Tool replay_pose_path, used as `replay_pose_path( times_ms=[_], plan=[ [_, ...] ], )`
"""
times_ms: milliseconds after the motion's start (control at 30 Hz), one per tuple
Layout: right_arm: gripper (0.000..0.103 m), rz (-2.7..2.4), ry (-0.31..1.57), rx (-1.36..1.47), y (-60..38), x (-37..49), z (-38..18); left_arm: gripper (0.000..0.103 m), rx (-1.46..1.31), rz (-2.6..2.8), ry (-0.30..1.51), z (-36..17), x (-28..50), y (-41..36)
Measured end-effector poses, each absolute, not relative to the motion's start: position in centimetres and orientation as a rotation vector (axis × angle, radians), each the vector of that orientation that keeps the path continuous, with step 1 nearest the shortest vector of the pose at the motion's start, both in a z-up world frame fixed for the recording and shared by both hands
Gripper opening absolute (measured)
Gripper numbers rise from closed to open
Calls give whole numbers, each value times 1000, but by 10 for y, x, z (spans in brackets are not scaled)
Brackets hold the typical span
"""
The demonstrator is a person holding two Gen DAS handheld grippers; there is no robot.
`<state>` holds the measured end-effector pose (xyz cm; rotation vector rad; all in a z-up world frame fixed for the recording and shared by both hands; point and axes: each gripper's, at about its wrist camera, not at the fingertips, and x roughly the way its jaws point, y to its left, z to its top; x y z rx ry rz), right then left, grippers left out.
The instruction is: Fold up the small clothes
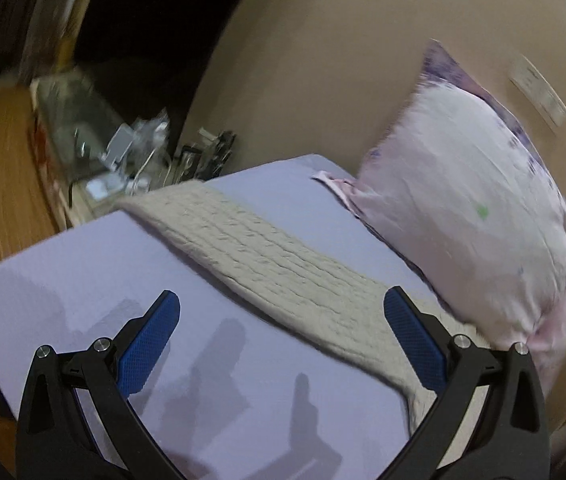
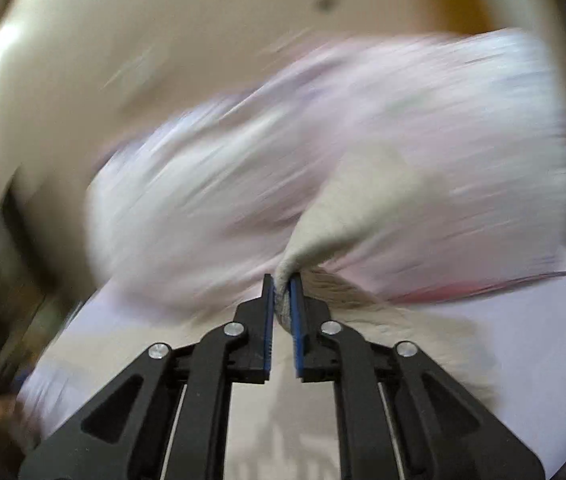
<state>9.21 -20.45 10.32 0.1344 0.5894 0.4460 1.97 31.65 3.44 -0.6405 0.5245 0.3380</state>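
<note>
A beige knitted garment lies stretched diagonally across the lilac bed sheet in the left wrist view. My left gripper is open and empty, hovering above the sheet at the garment's near edge. In the right wrist view my right gripper is shut on a bunched corner of the beige garment, which rises from the fingers. The view is motion-blurred.
A large pink-white pillow leans against the beige wall at the bed's far right; it also fills the right wrist view. A cluttered side table with cables stands beyond the bed's far left corner. Wooden floor lies left.
</note>
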Motion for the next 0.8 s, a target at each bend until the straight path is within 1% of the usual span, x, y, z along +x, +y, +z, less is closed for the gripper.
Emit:
replay_pose_path(
  times_ms=[33,67,100,133,167,200,233,300,333,367,500,533,567,600,633,667,700,800],
  plan=[
    [29,493,657,96,-180,94,90,102,-671,335,536,31,23,322],
    [34,523,702,65,-164,94,79,102,-702,335,545,28,26,327],
    [41,541,712,44,-156,86,72,102,-728,336,547,25,29,332],
    [51,540,699,40,-156,81,72,102,-762,334,542,22,30,338],
    [59,525,679,43,-162,78,72,101,-789,338,543,19,30,343],
    [72,493,647,60,-175,71,77,100,-813,340,544,16,31,348],
    [79,473,633,78,-187,77,79,96,-841,338,544,13,34,355],
    [82,429,618,128,-216,89,85,91,-877,341,553,7,40,366],
    [83,411,616,148,-227,83,86,87,-910,350,565,2,44,374],
    [84,394,616,165,-236,81,87,86,-931,349,549,0,45,379],
    [87,333,590,239,-278,89,83,78,-971,378,530,0,56,399],
    [88,327,583,253,-284,89,81,71,-971,390,534,0,59,405],
    [89,321,576,267,-291,86,81,59,-969,407,541,0,62,409],
    [89,316,571,279,-297,85,81,48,-962,435,561,0,65,412],
    [89,312,568,285,-302,84,82,24,-946,479,602,1,70,415],
    [89,309,565,289,-305,83,81,10,-928,507,636,2,75,415],
    [89,306,560,290,-309,83,82,10,-910,521,649,7,78,412],
    [89,295,543,292,-317,84,83,8,-666,453,604,58,100,360]
  ],
)
